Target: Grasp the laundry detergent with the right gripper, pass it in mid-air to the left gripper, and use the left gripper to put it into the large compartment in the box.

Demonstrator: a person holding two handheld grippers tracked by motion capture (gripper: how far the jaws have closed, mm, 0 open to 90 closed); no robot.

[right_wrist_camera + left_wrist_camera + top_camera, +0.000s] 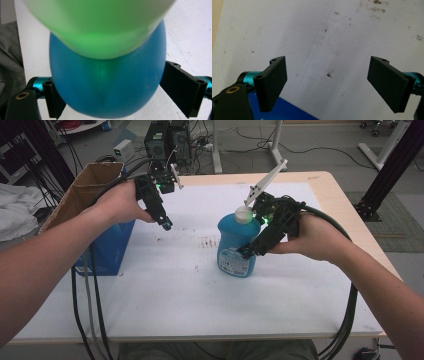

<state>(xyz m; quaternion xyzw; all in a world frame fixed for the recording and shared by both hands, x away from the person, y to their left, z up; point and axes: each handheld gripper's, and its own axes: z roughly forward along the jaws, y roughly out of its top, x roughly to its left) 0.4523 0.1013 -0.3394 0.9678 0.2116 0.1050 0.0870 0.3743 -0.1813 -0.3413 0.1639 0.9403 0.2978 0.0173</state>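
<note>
Now | blue bottle upright, cap up | R claw prob. pinching it | L claw spread

No print can be read; the label on the blue bottle between the right tongs is too small.

Wooden table w/ white sheet over most of top, sheet stained w/ dark specks near middle. Grey floor behind. White stand legs and black PC tower beyond far edge, cables strewn on floor. Black frame post at right. White cloth heaped at left.
</note>
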